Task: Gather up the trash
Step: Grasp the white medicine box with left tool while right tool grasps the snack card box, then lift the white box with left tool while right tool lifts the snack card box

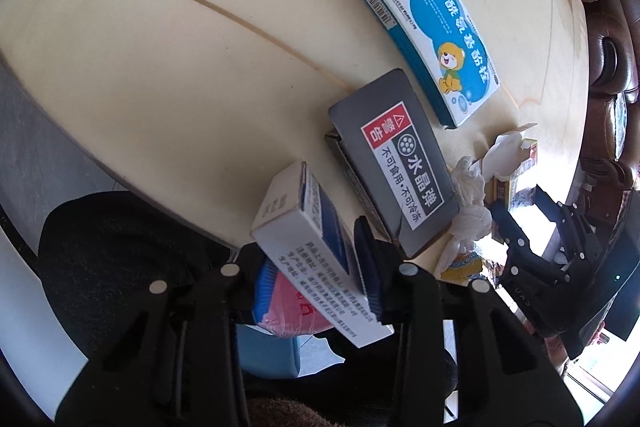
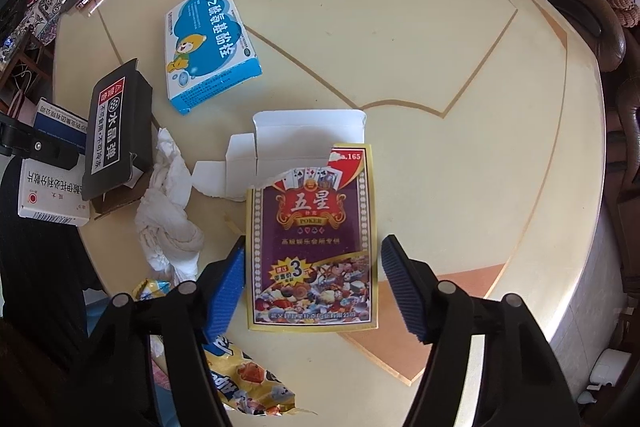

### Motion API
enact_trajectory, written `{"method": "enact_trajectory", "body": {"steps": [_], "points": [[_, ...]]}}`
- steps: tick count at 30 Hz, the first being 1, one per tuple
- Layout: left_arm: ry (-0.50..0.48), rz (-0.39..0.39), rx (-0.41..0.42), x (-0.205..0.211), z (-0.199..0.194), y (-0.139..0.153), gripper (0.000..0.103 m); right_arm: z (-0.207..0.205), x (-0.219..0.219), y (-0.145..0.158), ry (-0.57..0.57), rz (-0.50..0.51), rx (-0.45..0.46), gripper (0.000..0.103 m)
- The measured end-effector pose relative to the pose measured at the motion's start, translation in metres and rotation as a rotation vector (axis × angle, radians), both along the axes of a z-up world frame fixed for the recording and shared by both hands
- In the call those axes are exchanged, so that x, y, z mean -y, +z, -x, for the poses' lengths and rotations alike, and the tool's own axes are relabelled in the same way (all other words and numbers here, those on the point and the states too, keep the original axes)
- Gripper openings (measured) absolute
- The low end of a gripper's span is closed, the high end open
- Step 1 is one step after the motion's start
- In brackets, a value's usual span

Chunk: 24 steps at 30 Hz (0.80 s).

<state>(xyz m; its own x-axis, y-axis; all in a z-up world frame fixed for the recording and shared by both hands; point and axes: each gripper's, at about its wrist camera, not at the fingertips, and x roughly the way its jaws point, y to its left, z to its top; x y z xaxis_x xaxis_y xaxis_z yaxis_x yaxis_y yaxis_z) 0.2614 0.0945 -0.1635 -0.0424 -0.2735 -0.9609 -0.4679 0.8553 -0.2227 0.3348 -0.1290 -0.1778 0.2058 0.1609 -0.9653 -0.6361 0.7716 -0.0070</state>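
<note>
The left gripper [image 1: 316, 267] has its jaws clenched on a white medicine box [image 1: 308, 243], held tilted off the worktop [image 1: 160, 67] edge. The right gripper [image 2: 314, 287] hangs with jaws released, straddling the torn poker card box [image 2: 314, 239] that lies flat at 12 o'clock. A crumpled tissue [image 2: 170, 211] sits at 10 o'clock, touching the black warning-label box [image 2: 116, 131]. Farther, at 11 o'clock, lies a blue bear-printed carton [image 2: 208, 51].

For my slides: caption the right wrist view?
Open right gripper straddles a torn playing-card box on the table.
</note>
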Motion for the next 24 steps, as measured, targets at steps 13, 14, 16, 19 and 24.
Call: {"method": "enact_trajectory", "body": {"steps": [13, 14, 16, 19, 24], "points": [[-0.023, -0.011, 0.042, -0.014, -0.009, 0.021, 0.023, -0.006, -0.005, 0.025, -0.091, -0.013, 0.079, 0.059], [-0.023, -0.015, 0.044, -0.016, -0.009, 0.022, 0.023, -0.007, -0.002, 0.027, -0.099, -0.014, 0.084, 0.059], [-0.025, -0.016, 0.054, -0.018, -0.009, 0.025, 0.023, -0.008, 0.0, 0.03, -0.106, -0.015, 0.084, 0.059], [-0.039, -0.03, 0.069, -0.021, -0.008, 0.03, 0.022, -0.003, 0.001, 0.035, -0.118, -0.025, 0.095, 0.059], [-0.042, -0.046, 0.097, -0.022, -0.002, 0.043, 0.022, -0.001, 0.006, 0.05, -0.129, -0.043, 0.122, 0.059]]}}
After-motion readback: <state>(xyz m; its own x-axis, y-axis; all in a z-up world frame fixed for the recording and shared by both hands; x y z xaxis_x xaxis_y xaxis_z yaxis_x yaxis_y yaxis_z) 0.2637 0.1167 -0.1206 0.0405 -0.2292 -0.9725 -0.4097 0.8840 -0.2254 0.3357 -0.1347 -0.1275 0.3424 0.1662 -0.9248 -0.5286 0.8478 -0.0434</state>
